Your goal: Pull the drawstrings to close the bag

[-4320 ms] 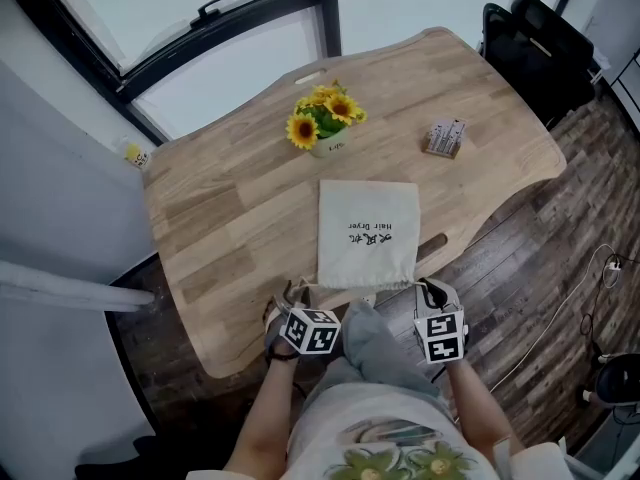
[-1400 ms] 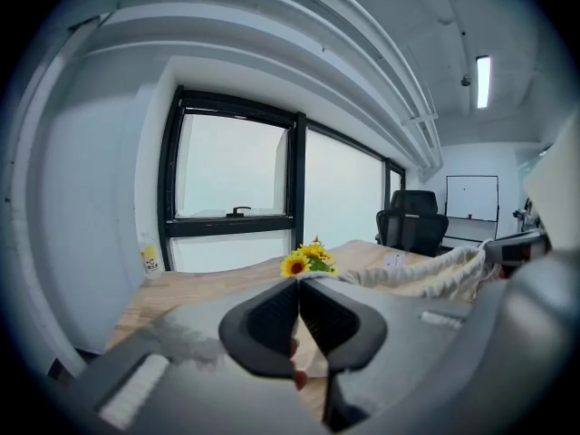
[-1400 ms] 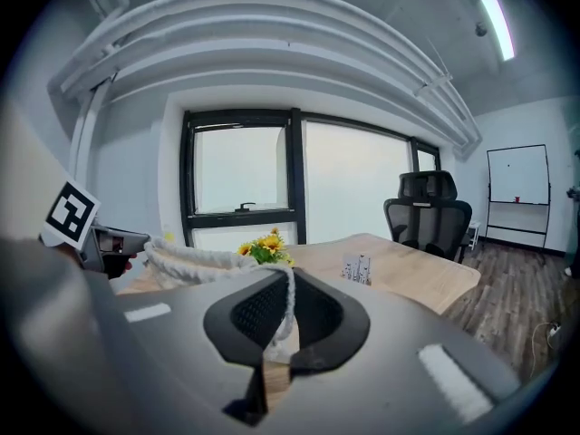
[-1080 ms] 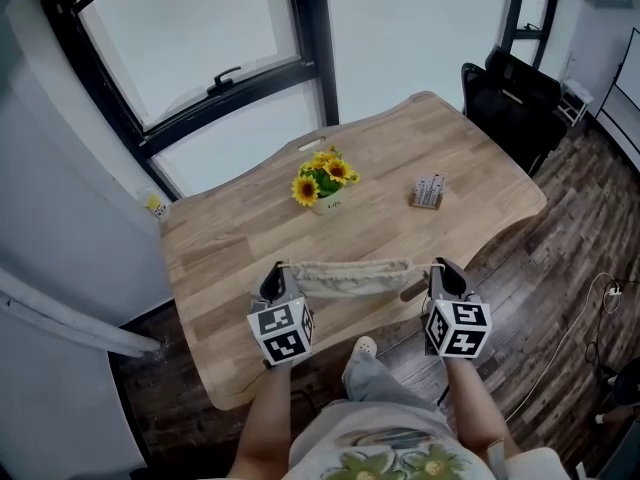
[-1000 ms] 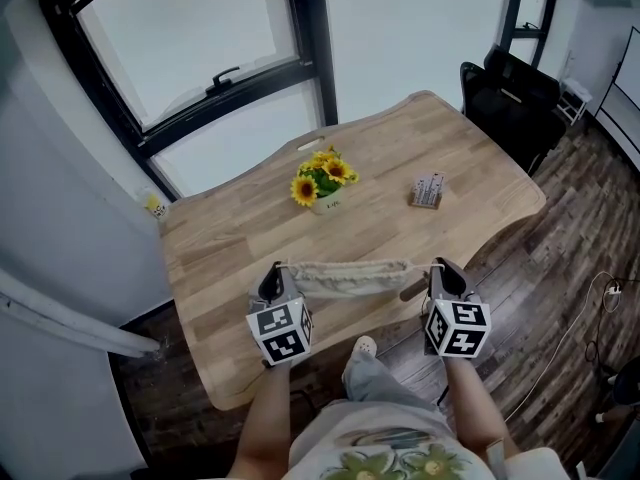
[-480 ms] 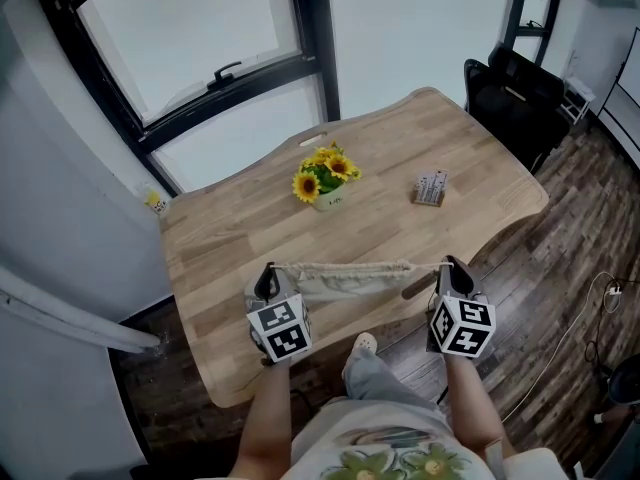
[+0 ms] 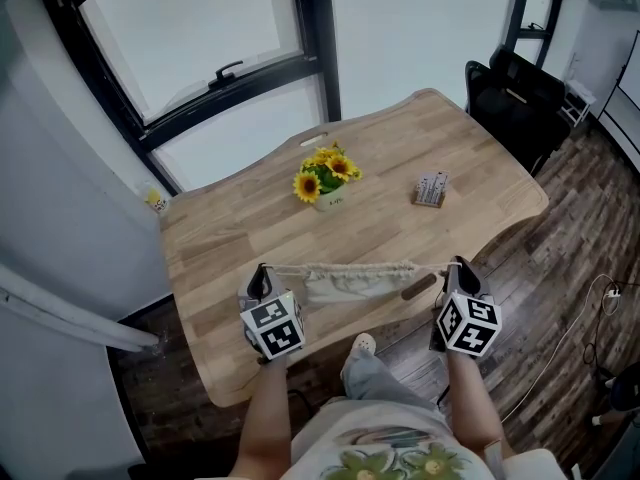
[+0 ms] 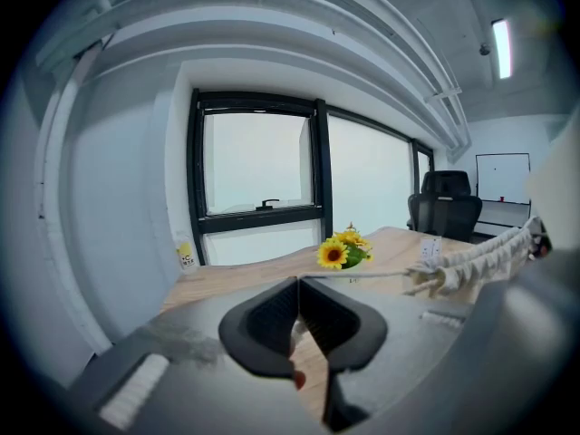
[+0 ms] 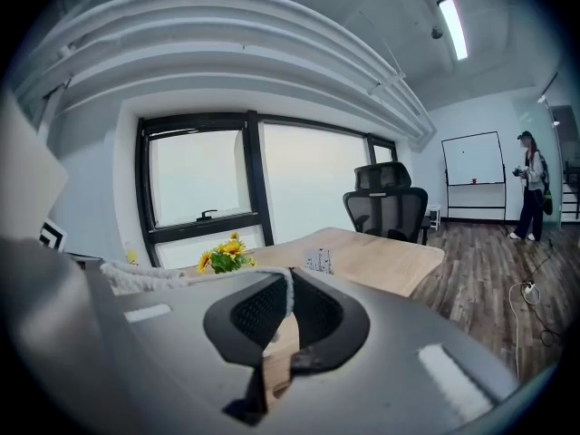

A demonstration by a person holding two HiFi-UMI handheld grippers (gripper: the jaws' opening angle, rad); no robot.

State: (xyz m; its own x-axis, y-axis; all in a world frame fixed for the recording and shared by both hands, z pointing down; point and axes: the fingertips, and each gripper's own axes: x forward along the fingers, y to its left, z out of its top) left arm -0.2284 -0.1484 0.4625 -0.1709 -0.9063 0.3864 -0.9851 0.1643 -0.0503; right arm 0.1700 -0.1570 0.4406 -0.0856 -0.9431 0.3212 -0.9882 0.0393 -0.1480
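Observation:
A cream cloth drawstring bag (image 7: 352, 283) hangs in the air above the table's near edge, its mouth gathered into tight folds along a taut string. My left gripper (image 7: 263, 272) is shut on the left drawstring (image 8: 362, 275), which runs from its jaws to the bunched bag mouth (image 8: 471, 263). My right gripper (image 7: 458, 265) is shut on the right drawstring (image 9: 288, 290), which leads left to the gathered bag (image 9: 140, 276). The two grippers are held wide apart, level with each other, with the bag stretched between them.
On the wooden table (image 7: 240, 228) stand a pot of sunflowers (image 7: 325, 175) and a small card stand (image 7: 431, 189). A black office chair (image 7: 520, 83) is at the far right. A window (image 7: 200, 48) lies behind the table. A person (image 9: 530, 184) stands far off.
Both grippers have moved further apart, left going left and right going right. The strings have drawn out and the bag mouth has bunched narrower between them.

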